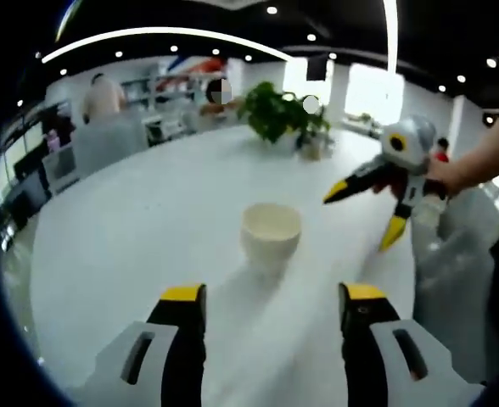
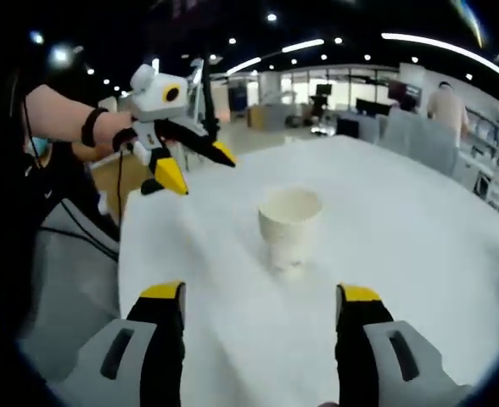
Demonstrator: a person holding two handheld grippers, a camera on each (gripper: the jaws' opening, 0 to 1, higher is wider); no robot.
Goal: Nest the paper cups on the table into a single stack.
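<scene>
One white table (image 1: 148,229) is spreading under us, its paper cup (image 1: 271,233) standing upright ahead of our left gripper (image 1: 271,318), between the open jaws' lines. We are holding the right gripper (image 2: 262,318) open too, well short of it.

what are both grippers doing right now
left gripper: open, holding nothing, cup ahead.
right gripper: open, holding nothing.

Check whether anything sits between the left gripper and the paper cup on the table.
Nothing visible does. The left gripper is open, and bare white table runs from its jaws to the upright paper cup. The right gripper, also open, hangs off to the side, apart from the cup.
</scene>
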